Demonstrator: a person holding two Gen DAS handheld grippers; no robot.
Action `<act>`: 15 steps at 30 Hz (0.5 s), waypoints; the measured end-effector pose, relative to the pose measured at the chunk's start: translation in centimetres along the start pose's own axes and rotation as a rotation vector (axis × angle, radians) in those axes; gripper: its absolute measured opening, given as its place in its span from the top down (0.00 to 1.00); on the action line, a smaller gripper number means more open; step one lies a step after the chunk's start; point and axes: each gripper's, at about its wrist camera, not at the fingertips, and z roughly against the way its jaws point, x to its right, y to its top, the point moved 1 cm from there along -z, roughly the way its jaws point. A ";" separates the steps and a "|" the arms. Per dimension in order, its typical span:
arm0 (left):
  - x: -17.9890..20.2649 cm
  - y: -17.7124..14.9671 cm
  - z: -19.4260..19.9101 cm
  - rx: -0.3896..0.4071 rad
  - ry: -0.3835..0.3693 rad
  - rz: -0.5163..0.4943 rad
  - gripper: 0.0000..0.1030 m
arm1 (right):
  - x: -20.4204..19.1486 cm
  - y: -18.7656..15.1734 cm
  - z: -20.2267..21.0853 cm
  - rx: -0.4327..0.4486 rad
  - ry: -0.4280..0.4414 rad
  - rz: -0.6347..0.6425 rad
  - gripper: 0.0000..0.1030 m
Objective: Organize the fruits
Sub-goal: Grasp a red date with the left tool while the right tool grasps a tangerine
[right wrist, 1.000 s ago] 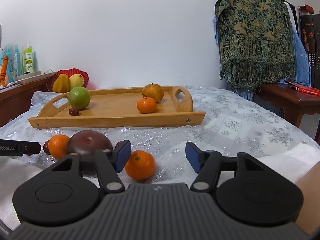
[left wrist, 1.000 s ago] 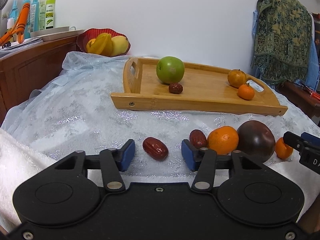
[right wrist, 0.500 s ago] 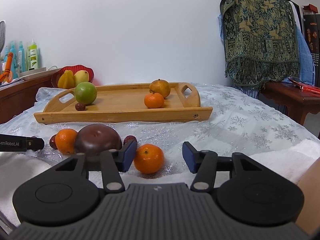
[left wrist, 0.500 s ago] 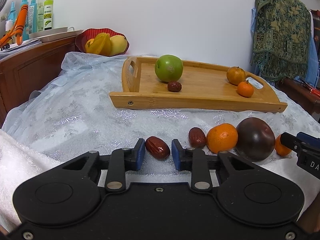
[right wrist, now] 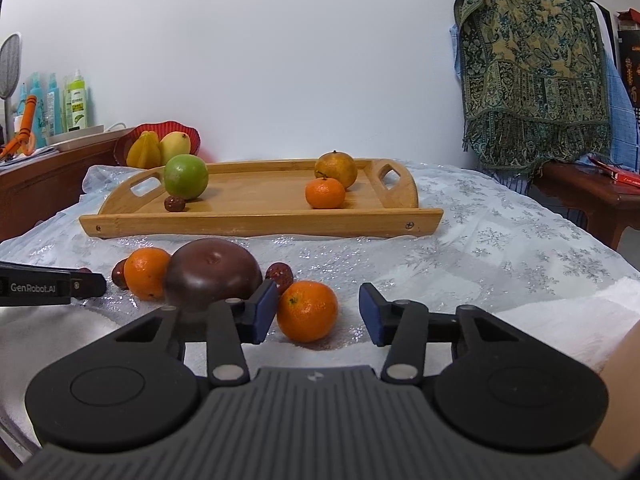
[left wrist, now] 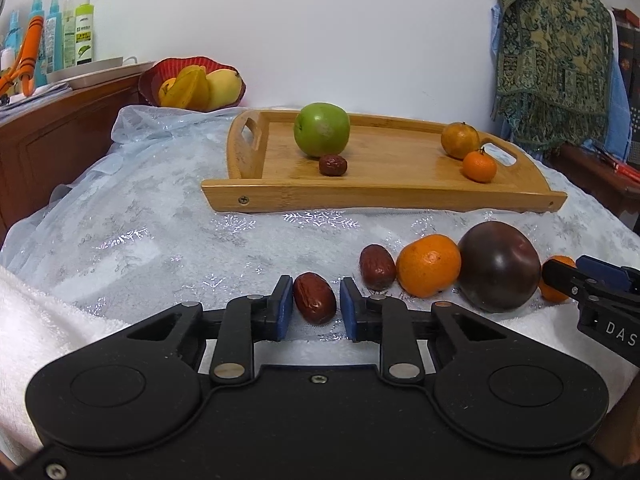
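Between the blue pads of the left gripper (left wrist: 313, 309) lay a red date (left wrist: 314, 297) on the tablecloth (left wrist: 132, 236); the jaws had just been closing and were clamped on it. At three o'clock, the right gripper (right wrist: 318, 312) had been closing too, its pads apart, the small mandarin (right wrist: 307, 310) touching the nine-o'clock pad, clear of the other. At twelve o'clock stood the wooden tray (left wrist: 376, 196).

Left tongs (left wrist: 313, 307) closed around a red date (left wrist: 314, 298), white cloth spread beneath, wooden tray (left wrist: 384, 196) set beyond, green apple (left wrist: 321, 129) placed on it
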 end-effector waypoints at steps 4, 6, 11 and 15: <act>0.1 0.0 0.0 0.000 0.001 -0.005 0.77 | -0.2 -0.2 -0.1 -0.015 0.007 0.003 0.52; 0.1 -0.1 0.0 0.001 0.000 -0.006 0.77 | -0.2 -0.3 -0.3 -0.027 0.010 -0.002 0.54; 0.2 0.0 0.0 0.004 -0.001 -0.013 0.81 | -0.1 -0.4 -0.5 -0.041 0.012 -0.018 0.60; 0.5 0.0 0.1 0.010 0.004 -0.025 0.82 | -0.1 -0.3 -0.6 -0.043 0.008 -0.017 0.62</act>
